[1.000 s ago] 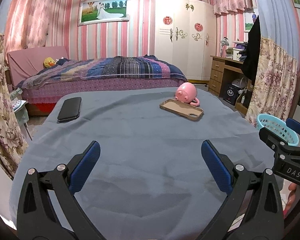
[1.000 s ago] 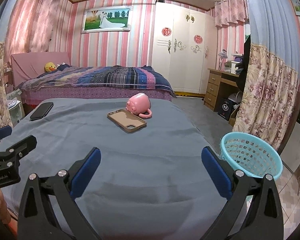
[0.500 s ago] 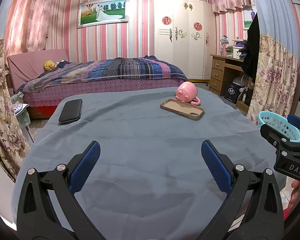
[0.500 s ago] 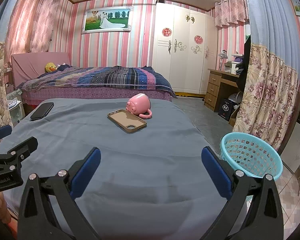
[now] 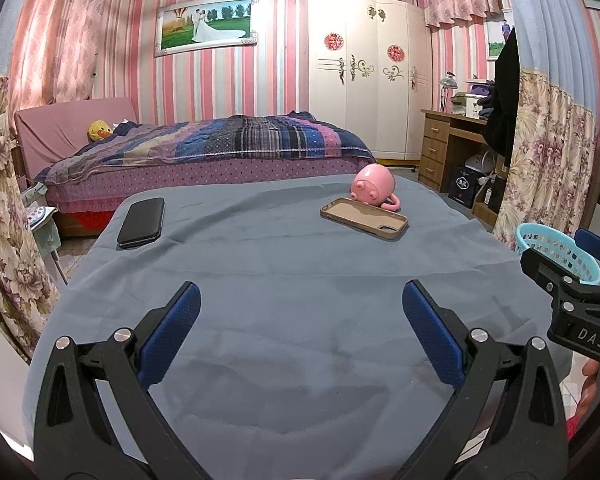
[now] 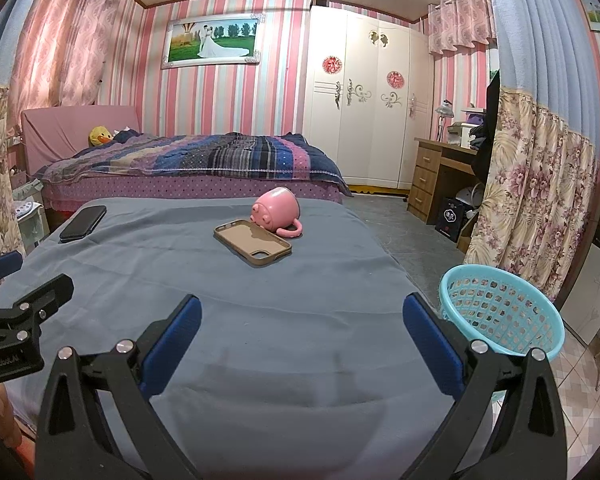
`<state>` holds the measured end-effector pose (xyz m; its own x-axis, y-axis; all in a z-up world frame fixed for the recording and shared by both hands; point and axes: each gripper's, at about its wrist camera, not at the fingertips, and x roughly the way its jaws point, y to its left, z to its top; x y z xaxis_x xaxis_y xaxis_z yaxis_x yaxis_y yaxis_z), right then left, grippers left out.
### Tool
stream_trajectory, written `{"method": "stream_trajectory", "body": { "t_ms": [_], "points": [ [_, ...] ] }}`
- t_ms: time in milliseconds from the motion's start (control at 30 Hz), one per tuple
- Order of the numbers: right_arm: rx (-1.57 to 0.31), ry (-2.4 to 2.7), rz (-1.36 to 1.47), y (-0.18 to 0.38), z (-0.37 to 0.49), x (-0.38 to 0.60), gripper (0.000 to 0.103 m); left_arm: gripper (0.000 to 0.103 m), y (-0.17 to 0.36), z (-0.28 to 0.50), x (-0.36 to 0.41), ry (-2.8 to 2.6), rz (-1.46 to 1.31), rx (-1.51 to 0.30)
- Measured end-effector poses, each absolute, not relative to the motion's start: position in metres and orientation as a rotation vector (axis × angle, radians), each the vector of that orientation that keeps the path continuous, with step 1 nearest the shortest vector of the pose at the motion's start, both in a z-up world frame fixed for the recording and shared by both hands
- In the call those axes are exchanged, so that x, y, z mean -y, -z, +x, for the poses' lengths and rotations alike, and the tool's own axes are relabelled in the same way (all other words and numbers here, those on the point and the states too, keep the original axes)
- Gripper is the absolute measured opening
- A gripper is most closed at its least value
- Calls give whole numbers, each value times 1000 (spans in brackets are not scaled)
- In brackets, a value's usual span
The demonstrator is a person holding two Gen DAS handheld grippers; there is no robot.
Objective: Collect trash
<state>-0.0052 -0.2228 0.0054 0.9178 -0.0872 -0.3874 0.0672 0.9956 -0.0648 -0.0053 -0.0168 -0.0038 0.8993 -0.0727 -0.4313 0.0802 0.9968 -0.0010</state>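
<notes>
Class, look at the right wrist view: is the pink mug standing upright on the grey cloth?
No: the pink mug lies tipped on its side beside the brown phone case, handle resting on the cloth.

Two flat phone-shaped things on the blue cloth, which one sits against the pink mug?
The tan phone case, right of centre; the pink mug lies tipped at its far end. The black phone lies alone at the far left.

grey-blue cloth table [image 5: 300,280] | black phone [image 5: 142,222] | tan phone case [image 5: 364,219] | pink mug [image 5: 373,185]

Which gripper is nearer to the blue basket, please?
Right. The right gripper hovers at the table edge beside the blue basket; the left gripper is further left, over the blue cloth.
</notes>
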Motion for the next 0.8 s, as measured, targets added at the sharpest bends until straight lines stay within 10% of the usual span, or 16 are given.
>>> {"method": "stream_trajectory", "body": {
  "t_ms": [800],
  "points": [
    [-400,80,-49,-5,-5,223,98,98,4,-5,15,76,16,-445]
  ]
}}
